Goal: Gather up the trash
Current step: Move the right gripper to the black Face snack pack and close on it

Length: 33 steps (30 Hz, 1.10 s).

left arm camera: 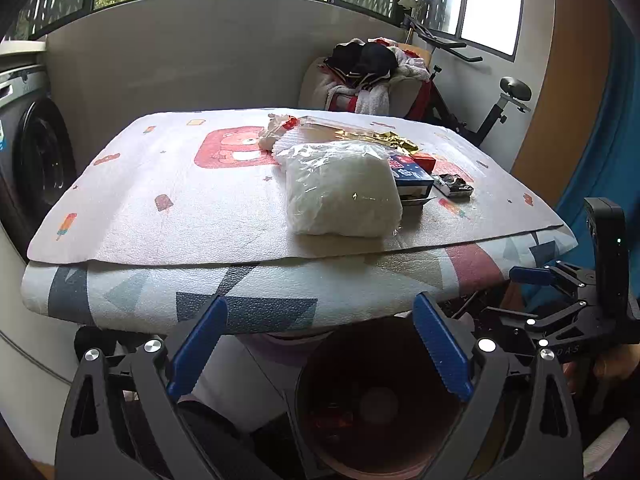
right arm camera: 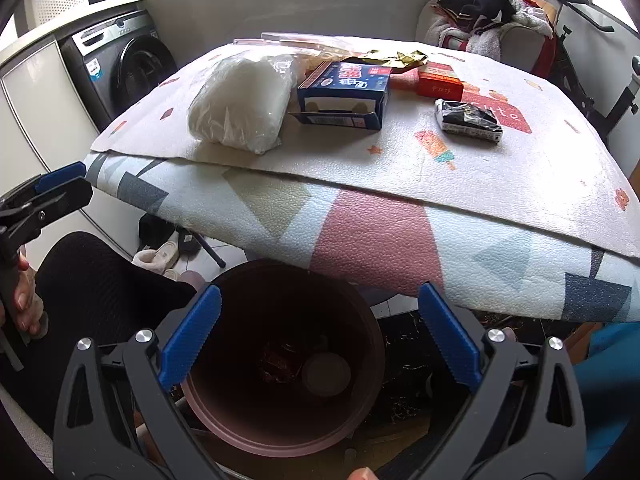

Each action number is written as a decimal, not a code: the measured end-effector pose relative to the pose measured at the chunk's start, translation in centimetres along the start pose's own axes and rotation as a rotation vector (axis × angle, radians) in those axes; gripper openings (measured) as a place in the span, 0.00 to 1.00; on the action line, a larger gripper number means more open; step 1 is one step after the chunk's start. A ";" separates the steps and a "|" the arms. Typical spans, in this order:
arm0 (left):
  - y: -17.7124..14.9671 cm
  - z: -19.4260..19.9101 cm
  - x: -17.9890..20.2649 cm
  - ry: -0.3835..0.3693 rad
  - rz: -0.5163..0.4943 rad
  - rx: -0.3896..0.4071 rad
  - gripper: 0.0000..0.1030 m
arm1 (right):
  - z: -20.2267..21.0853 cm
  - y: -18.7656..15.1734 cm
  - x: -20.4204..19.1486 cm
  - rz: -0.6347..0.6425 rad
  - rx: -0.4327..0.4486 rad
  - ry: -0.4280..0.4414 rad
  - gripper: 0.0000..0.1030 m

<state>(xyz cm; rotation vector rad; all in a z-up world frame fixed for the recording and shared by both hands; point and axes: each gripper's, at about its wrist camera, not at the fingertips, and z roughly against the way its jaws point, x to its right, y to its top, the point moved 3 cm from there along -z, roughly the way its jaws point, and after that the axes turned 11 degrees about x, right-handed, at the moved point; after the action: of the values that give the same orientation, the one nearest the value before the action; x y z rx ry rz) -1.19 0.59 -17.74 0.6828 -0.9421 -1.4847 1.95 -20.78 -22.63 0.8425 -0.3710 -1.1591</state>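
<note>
Under the table edge (right arm camera: 520,264), bin (right arm camera: 224,412) beneath wide-open right gripper (right arm camera: 320,336) jaws.

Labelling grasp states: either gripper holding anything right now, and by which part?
Nothing is held. The left gripper and right gripper both stand open and empty above the bin; the trash on the table is untouched.

Bin (right arm camera: 280,420) contents dim; box (right arm camera: 344,88) print illegible.

a home, most likely a laundry balcony: a front-loading washing machine (right arm camera: 120,68) by the wall, an exercise bike (left arm camera: 492,108) near the windows (left arm camera: 486,0), a heap of clothes (left arm camera: 368,72), slippers (right arm camera: 160,258) under the mat-covered table (left arm camera: 256,288).
</note>
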 end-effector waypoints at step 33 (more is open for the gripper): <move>5.1 -3.5 -0.8 0.007 0.053 0.045 0.89 | -2.2 7.5 14.3 -0.182 0.087 -0.211 0.94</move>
<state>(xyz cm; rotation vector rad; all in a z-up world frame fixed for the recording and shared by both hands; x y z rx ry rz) 4.48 0.88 -15.18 0.6900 -0.9838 -1.4171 13.78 -31.79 -20.71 0.8443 -0.5297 -1.4154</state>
